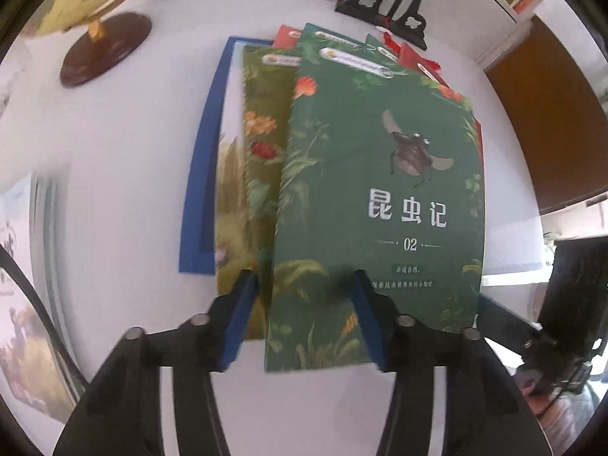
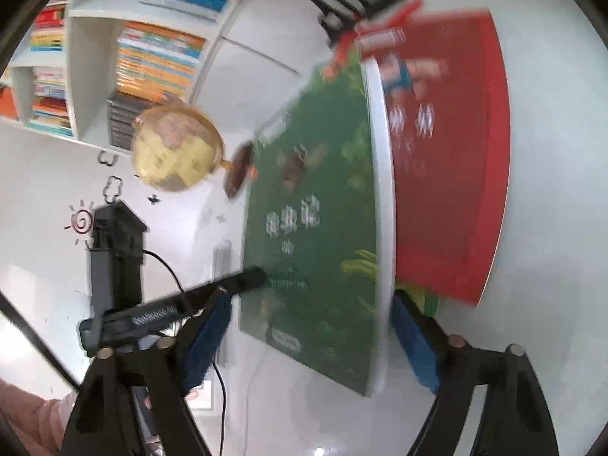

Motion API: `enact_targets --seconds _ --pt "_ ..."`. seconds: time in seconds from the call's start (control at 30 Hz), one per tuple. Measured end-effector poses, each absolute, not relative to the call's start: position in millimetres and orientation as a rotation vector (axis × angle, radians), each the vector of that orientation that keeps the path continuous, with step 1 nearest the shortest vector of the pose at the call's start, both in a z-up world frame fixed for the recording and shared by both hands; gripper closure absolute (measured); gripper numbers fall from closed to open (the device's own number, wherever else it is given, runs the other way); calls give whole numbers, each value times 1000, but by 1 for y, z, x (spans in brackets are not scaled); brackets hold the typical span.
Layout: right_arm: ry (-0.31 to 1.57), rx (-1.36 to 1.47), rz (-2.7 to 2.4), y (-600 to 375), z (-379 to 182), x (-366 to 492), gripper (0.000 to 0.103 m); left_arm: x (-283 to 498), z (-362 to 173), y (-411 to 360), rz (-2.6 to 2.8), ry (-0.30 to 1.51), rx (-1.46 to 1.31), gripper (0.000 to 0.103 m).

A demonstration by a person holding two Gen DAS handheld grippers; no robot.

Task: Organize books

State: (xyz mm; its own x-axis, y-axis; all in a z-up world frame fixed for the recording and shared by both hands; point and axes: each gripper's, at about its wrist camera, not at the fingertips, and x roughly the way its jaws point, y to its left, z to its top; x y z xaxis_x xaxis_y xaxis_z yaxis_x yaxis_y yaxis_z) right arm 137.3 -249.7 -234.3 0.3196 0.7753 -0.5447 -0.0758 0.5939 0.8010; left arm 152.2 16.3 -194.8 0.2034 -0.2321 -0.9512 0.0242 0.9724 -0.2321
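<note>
A loose stack of books lies on the white table (image 1: 125, 159). The top one is a dark green book (image 1: 380, 209) with a flying beetle and "02". Under it lie an olive floral book (image 1: 262, 121), a blue book (image 1: 207, 159) and red books (image 1: 285, 36). My left gripper (image 1: 304, 288) is open, its blue pads (image 1: 237, 323) straddling the green book's near edge. In the right wrist view, my right gripper (image 2: 307, 326) is open with the green book (image 2: 315, 228) between its fingers, seen tilted on edge, a red book (image 2: 448, 159) beside it. The view is blurred.
A globe on a brown base (image 1: 102, 15) stands at the far left, also in the right wrist view (image 2: 176, 148). A black ornate stand (image 1: 387, 11) sits behind the stack. More books lie at the left edge (image 1: 26, 285). A white bookshelf (image 2: 114, 49) is filled with books.
</note>
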Motion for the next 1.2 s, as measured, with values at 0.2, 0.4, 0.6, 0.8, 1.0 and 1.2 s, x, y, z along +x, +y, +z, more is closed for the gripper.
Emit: enact_targets --seconds 0.2,0.4,0.6,0.8,1.0,1.2 --pt "1136 831 584 -251 -250 120 80 152 -189 30 -200 1352 -204 66" --pt "1023 751 675 -237 -204 113 91 144 -168 47 -310 1285 -333 70" --pt "1022 470 562 -207 -177 107 91 143 -140 52 -396 1198 -383 70" --pt "1003 345 496 -192 -152 93 90 143 -116 55 -450 1139 -366 70" --pt "975 278 470 -172 -126 85 89 143 -106 74 -474 1111 -346 70" --pt "953 238 462 -149 -108 81 89 132 -92 88 -471 1076 -294 70"
